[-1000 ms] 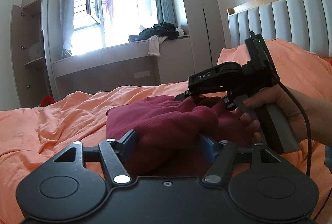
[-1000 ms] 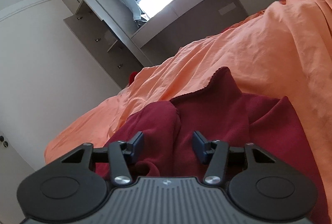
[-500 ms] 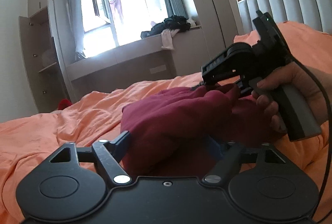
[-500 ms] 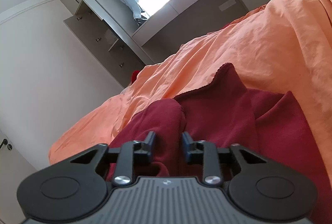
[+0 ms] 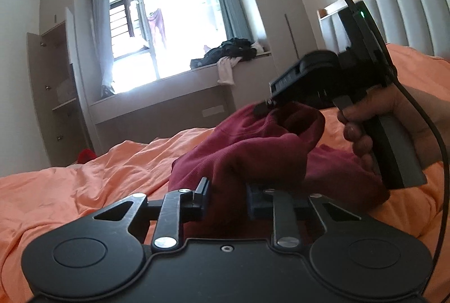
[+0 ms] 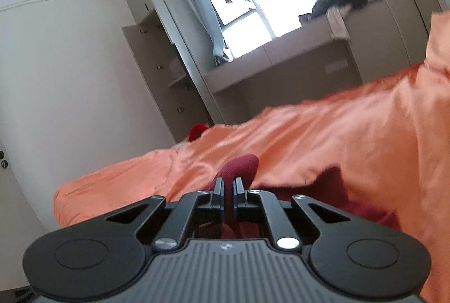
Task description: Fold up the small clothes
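- The garment (image 5: 253, 156), flat on the bed (image 5: 84, 190) a second ago, now hangs bunched between both grippers.
- Right gripper (image 6: 229, 192), spread before, pinches a fold.
- Left gripper (image 5: 227, 197) is closing on the cloth.

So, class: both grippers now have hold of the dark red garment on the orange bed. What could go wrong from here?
1. The right gripper pinches only a small fold of the dark red garment; it could slip out during lifting.
2. The left gripper is closing on a thick bunch, so it may trap extra layers and spoil the fold.
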